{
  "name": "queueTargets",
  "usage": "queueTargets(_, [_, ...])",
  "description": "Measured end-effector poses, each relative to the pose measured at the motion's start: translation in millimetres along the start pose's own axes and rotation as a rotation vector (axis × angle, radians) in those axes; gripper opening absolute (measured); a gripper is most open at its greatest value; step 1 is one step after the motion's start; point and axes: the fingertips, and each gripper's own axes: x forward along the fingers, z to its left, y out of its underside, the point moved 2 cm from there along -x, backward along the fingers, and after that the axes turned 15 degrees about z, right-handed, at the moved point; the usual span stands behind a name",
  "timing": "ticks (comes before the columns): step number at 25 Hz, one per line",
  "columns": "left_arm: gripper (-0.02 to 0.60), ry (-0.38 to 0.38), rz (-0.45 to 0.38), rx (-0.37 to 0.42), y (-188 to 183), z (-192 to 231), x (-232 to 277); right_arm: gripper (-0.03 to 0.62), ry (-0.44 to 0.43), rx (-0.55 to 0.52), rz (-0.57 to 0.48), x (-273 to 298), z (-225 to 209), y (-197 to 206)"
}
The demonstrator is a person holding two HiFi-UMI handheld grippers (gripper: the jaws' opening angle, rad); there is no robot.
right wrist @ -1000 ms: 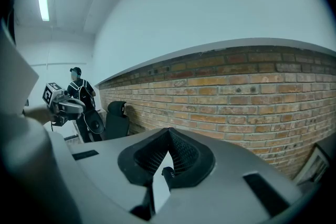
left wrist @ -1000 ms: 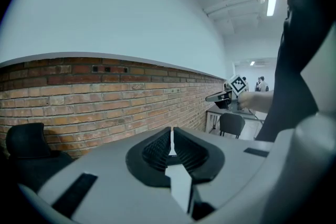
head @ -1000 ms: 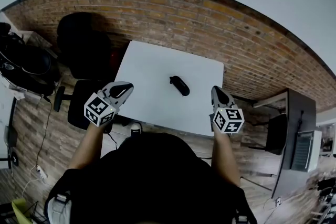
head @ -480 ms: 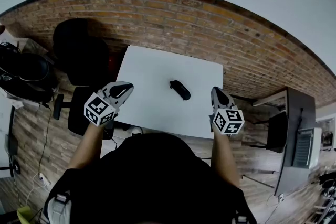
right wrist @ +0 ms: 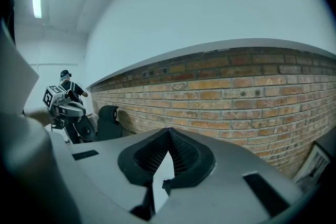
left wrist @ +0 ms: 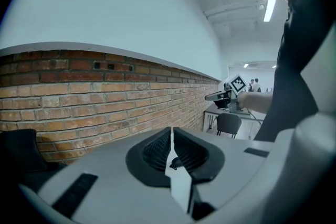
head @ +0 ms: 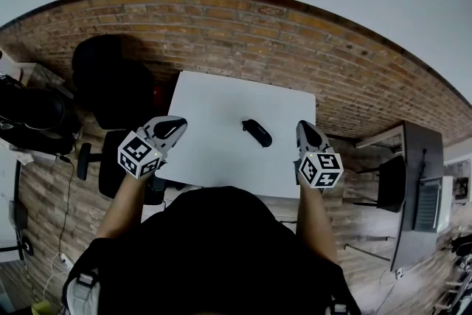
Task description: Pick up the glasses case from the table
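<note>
A black oblong glasses case lies alone on the white table, right of its middle. My left gripper hovers at the table's near-left edge, well left of the case. Its ribbed pads meet at the tips in the left gripper view, so it is shut with nothing held. My right gripper is at the table's near-right corner, a short way right of the case. Its jaws are also shut and empty. Neither gripper touches the case.
A brick wall runs behind the table. A black office chair stands at the table's left, with dark equipment further left. A dark desk stands to the right. A person is far off.
The table and case have drifted slightly lower in the head view, nearer to both grippers. Both grippers stay shut and keep their places in the picture.
</note>
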Motion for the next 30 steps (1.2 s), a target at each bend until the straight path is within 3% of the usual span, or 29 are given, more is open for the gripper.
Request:
queueTargets(10, [0.025,0.051,0.003,0.002,8.6,37.3,-0.7,0.015,0.041,0.021,0.017,20.4,19.9,-8.1])
queueTargets(30, [0.025,0.137,-0.027,0.082,16.3,98.9,-17.1,0.015,0.136,0.073,0.022,31.9,72.4,-11.9])
